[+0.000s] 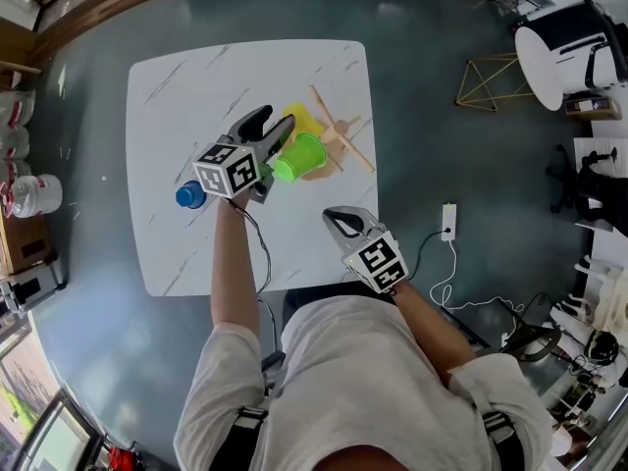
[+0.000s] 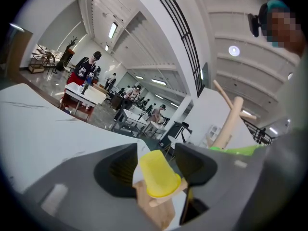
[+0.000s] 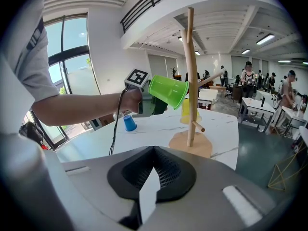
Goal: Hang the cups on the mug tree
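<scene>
The mug tree (image 1: 339,133) is foreshortened from above, its base partly hidden by cups. The left tool (image 2: 156,150)'s own view shows the green cup (image 1: 299,157) only as a sliver by the jaw at the right of the frame, so contact is unclear.

There are three cups. The green cup is at centre frame beside the tree's pole, the yellow cup (image 2: 159,173) is on a low peg, and the blue cup (image 1: 190,195) stands alone at left of centre.

There are two tools. The left tool is spread with nothing between its pads. The right tool (image 3: 153,153), at lower centre, is pressed together and empty.

The tabletop (image 1: 196,77) is white and marbled, over a grey-blue floor (image 1: 442,86). The room is an open hall with distant people (image 3: 248,78).
</scene>
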The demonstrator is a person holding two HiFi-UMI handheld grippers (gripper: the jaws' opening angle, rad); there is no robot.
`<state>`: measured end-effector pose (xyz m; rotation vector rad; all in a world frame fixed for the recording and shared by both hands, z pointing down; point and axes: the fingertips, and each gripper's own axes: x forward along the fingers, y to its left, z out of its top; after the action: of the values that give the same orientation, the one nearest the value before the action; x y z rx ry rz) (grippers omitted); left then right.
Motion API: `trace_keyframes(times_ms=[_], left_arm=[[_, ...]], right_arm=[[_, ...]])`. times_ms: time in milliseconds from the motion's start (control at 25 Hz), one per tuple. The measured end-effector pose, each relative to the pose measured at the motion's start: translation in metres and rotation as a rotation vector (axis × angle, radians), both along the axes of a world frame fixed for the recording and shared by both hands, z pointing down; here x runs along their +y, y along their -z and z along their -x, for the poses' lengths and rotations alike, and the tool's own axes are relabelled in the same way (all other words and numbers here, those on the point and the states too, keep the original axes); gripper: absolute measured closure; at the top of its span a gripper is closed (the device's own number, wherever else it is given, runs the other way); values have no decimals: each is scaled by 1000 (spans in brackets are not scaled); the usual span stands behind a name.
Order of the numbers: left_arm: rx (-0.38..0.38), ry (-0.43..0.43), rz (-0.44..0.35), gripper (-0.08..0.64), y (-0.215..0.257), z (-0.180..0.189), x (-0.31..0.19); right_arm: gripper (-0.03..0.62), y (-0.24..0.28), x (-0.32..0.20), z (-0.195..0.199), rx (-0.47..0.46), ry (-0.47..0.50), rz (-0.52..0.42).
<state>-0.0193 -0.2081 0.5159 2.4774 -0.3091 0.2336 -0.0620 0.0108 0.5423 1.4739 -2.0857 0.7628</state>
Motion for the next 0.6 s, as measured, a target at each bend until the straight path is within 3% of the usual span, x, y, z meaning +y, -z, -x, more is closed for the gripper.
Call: trace_keyframes(times_ms=[400, 480, 600], left_arm=[[-51, 121, -35, 336, -3, 58, 11], [-70, 181, -57, 378, -2, 77, 13], [-97, 312, -85, 518, 0, 106, 16]], right_arm=[[594, -6, 9, 25, -2, 87, 13], [594, -8, 9, 36, -8, 114, 15], [594, -10, 8, 50, -14, 177, 17]])
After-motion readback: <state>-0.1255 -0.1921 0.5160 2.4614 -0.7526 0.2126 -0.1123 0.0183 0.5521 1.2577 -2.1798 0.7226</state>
